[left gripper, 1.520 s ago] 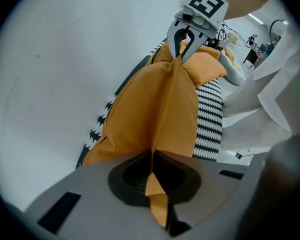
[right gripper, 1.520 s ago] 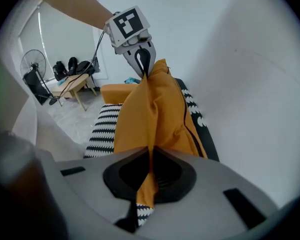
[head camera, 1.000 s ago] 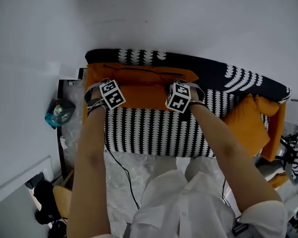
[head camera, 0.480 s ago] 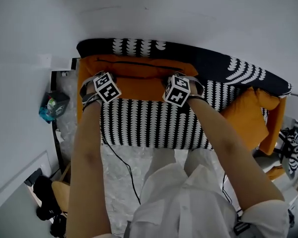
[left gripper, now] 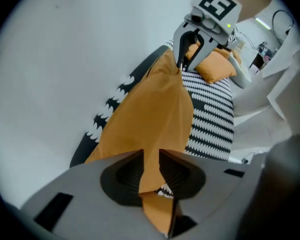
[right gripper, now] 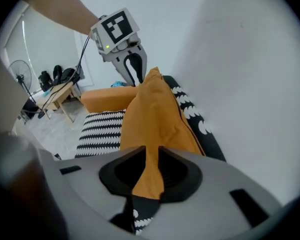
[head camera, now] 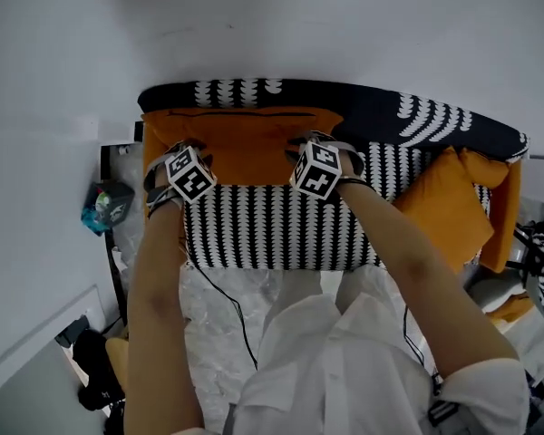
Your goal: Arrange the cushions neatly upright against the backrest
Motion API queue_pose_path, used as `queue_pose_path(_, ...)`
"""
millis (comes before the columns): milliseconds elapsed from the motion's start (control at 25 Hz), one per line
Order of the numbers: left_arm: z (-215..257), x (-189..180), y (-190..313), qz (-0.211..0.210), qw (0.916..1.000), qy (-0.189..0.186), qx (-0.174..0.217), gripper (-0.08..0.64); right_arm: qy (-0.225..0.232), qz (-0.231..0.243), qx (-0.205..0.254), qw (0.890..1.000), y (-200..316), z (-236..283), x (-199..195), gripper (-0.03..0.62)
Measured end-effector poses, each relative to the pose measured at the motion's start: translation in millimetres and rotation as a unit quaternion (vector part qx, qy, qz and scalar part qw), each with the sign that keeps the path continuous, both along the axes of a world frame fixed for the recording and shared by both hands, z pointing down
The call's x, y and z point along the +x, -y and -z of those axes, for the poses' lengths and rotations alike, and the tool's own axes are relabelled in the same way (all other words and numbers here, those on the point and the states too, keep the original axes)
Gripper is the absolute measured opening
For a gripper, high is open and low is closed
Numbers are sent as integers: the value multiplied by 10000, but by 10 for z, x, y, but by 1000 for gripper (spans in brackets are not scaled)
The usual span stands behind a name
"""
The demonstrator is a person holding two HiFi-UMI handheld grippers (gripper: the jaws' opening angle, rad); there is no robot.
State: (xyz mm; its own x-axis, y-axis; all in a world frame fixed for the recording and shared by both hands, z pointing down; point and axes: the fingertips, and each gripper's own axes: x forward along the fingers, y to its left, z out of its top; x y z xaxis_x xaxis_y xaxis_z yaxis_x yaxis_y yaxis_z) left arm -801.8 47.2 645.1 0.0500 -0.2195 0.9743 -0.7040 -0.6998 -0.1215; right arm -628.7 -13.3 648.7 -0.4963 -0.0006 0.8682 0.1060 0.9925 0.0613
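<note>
A large orange cushion [head camera: 245,139] stands on edge on the striped seat [head camera: 272,234] and leans on the black patterned backrest [head camera: 390,120]. My left gripper [head camera: 181,148] is at its left corner and my right gripper [head camera: 299,143] at its right corner. Both jaws are opening. In the left gripper view the cushion's fabric [left gripper: 150,114] runs through the gap of the left gripper [left gripper: 151,156]. In the right gripper view the fabric [right gripper: 155,109] runs likewise through the right gripper [right gripper: 152,154]. A second orange cushion [head camera: 449,216] lies tilted at the sofa's right end.
A white wall rises right behind the backrest. An orange armrest [head camera: 506,220] closes the sofa's right end. On the floor to the left are a bag [head camera: 109,205] and a black cable [head camera: 227,311]. A fan [right gripper: 24,74] and a wooden table [right gripper: 55,96] stand beyond the sofa.
The orange cushion now stands taller and flatter against the backrest. Both grippers have shifted slightly along with it and stay at its two corners.
</note>
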Motion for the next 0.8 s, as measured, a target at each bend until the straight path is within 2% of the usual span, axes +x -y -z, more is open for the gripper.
queue_pose_path(120, 296, 431, 77, 195, 9970, -604, 440, 77, 409, -686, -183, 9966, 73, 275, 232, 86)
queue_pose_path(240, 522, 983, 226, 274, 9900, -1165, 748, 60, 769, -1580, -404, 9836, 187, 520, 621, 86)
queue_pose_path(320, 666, 1414, 306, 616, 9781, -1742, 956, 43, 1061, -2152, -581, 9690, 221, 680, 960, 84)
queue_pose_path(400, 764, 1887, 400, 938, 9619, -2307, 1125, 38, 1338, -2686, -638, 9518, 296, 817, 1406, 67)
queue_pose_path(480, 797, 2427, 497, 997, 9502, -2720, 1149, 37, 1446, -3200, -655, 9340, 367, 887, 1968, 58)
queue_pose_path(600, 763, 3347, 571, 698, 9423, -3161, 856, 35, 1428, -3754, -779, 9125, 366, 863, 2845, 72)
queue_pose_path(800, 657, 4843, 791, -344, 9385, -3424, 298, 34, 1056, -4445, -630, 8873, 385, 665, 4378, 75)
